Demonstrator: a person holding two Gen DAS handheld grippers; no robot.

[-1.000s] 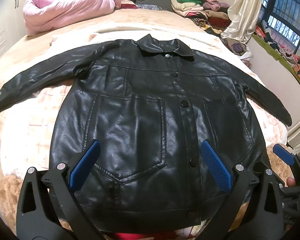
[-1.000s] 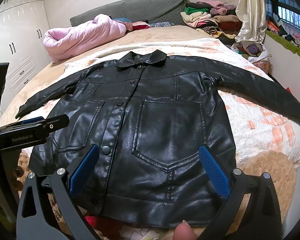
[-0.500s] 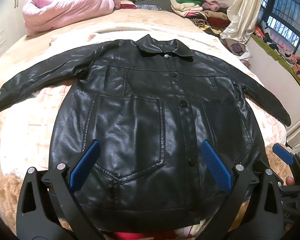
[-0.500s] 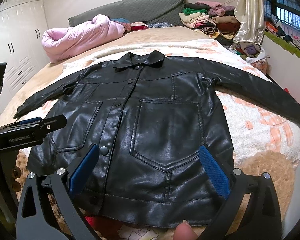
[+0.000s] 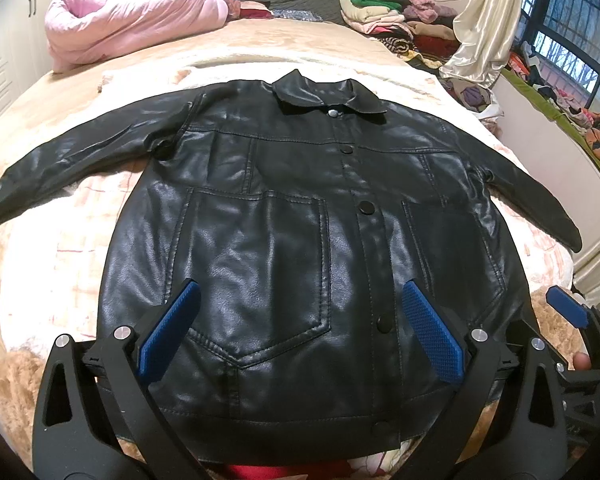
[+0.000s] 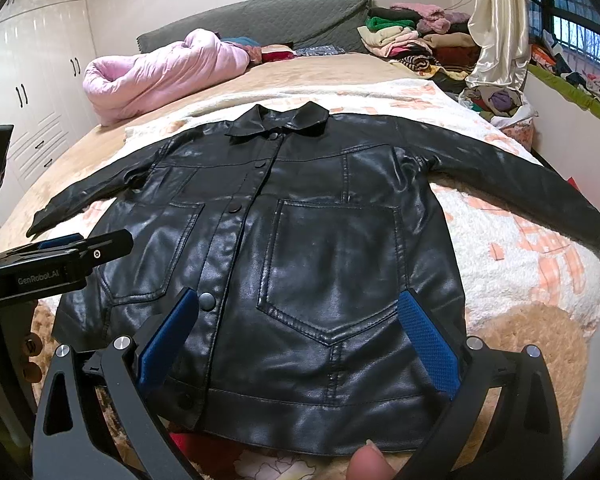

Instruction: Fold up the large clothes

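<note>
A black leather jacket [image 5: 284, 216] [image 6: 312, 248] lies flat and buttoned on the bed, front side up, collar toward the headboard and both sleeves spread out sideways. My left gripper [image 5: 298, 332] hovers open over the jacket's lower left pocket with nothing between its blue pads. My right gripper [image 6: 298, 340] hangs open above the lower right pocket, also holding nothing. The left gripper's body [image 6: 52, 264] shows at the left edge of the right wrist view. The right gripper's blue pad [image 5: 566, 306] shows at the right edge of the left wrist view.
A pink quilt [image 5: 132, 28] [image 6: 160, 72] is bundled at the head of the bed. Folded clothes [image 5: 388, 16] [image 6: 412, 36] pile up at the back right by a curtain [image 6: 496, 20]. White wardrobes [image 6: 32, 92] stand left. A fingertip [image 6: 370, 464] shows at the bottom.
Both grippers have drifted only slightly; the jacket sits a little lower and nearer in the views. The jacket itself has not moved and both grippers stay open.
</note>
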